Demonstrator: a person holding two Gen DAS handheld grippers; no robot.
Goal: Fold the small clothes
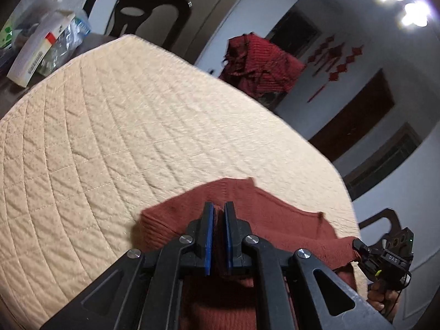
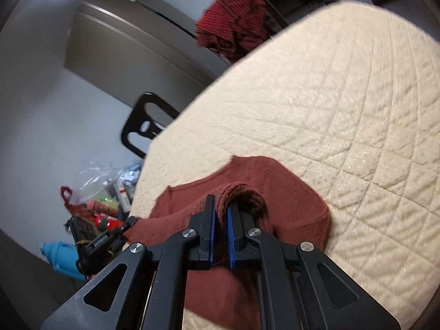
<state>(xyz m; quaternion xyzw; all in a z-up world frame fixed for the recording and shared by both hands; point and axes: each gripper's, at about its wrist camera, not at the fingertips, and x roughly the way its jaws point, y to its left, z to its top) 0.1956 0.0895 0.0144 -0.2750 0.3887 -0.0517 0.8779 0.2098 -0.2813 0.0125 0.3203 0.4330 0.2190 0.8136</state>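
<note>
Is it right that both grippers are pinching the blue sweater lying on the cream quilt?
Not quite. The sweater is rust red, not blue; only the pads on the fingers are blue. The left wrist view shows the left gripper shut on its knit, and the right wrist view shows the right gripper doing the same, over the cream quilt.

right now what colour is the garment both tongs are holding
Rust red, a plain knit garment; clearest in the right wrist view.

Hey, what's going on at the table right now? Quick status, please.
Left hand-held gripper and right hand-held gripper both shut on the rust sweater. Sweater partly draped on the quilted cover. Nothing in the way.
</note>
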